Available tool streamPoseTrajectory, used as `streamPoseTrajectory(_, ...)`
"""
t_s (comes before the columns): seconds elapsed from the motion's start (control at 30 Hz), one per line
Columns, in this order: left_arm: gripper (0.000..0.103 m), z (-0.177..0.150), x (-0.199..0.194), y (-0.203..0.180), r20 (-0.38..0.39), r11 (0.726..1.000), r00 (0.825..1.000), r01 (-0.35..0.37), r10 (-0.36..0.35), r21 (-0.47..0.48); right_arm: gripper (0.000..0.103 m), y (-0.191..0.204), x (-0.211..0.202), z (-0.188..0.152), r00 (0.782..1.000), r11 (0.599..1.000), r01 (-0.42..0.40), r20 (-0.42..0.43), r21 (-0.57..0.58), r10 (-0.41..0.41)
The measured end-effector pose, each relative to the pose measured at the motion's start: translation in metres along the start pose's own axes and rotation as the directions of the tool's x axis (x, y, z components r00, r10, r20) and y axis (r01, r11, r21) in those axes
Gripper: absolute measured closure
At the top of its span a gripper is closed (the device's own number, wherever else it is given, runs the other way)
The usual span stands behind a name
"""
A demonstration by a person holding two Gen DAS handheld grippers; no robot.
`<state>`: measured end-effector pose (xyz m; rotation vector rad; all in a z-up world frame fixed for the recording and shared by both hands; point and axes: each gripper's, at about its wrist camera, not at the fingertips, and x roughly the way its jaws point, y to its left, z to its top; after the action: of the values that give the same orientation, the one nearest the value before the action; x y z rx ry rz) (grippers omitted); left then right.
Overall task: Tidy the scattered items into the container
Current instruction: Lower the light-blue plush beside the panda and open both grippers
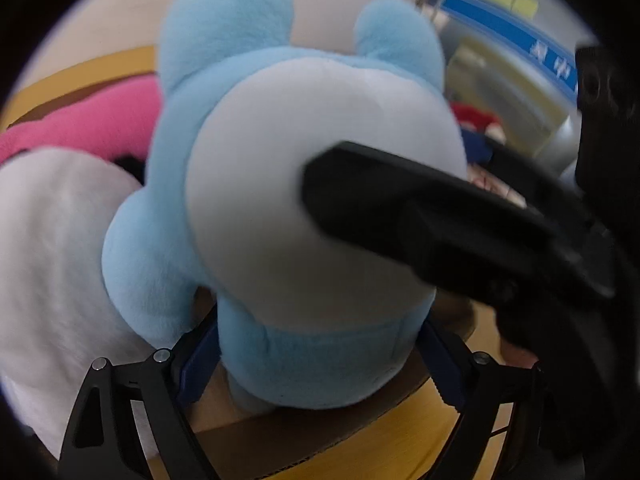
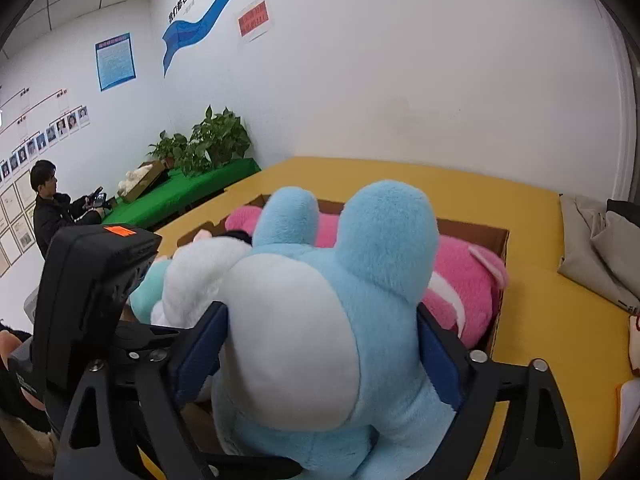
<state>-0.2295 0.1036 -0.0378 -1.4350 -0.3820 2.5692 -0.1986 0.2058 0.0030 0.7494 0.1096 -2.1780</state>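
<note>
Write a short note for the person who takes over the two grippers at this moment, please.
Left gripper: jaws shut on the blue plush toy, low on its body.
Right gripper: jaws shut on the same toy, at its head.
The toy is held over the near end of the cardboard box on the yellow table.
Done: a pink plush and a white plush already lie in the box.
Left: lower the blue toy in and open both jaws. Whether other items wait outside the box cannot be told.
</note>
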Motion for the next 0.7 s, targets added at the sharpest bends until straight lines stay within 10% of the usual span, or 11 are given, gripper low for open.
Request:
streamPoseTrajectory(0.2,0.014,-0.021,-0.021,0.002,0.038,0.999,0.998,0.044,-0.043,-0.027,0.008,-0.001,-0.025,-0.011,0.999,0.999,0.012,0.049,0.053,-0.014)
streamPoseTrajectory(0.4,0.014,-0.038,-0.058,0.015,0.088,0.995,0.993,0.087,-0.083,-0.051,0.055,-0.007,-0.030,0.009,0.994,0.994,0.064,0.079,0.089,-0.071)
streamPoseTrajectory(0.7,0.014,-0.068,-0.099,0.030,0.131,0.999,0.991,0.043,-0.042,0.001,0.055,-0.022,-0.009,-0.015,0.993,0.975,0.095,0.046,0.203,-0.106)
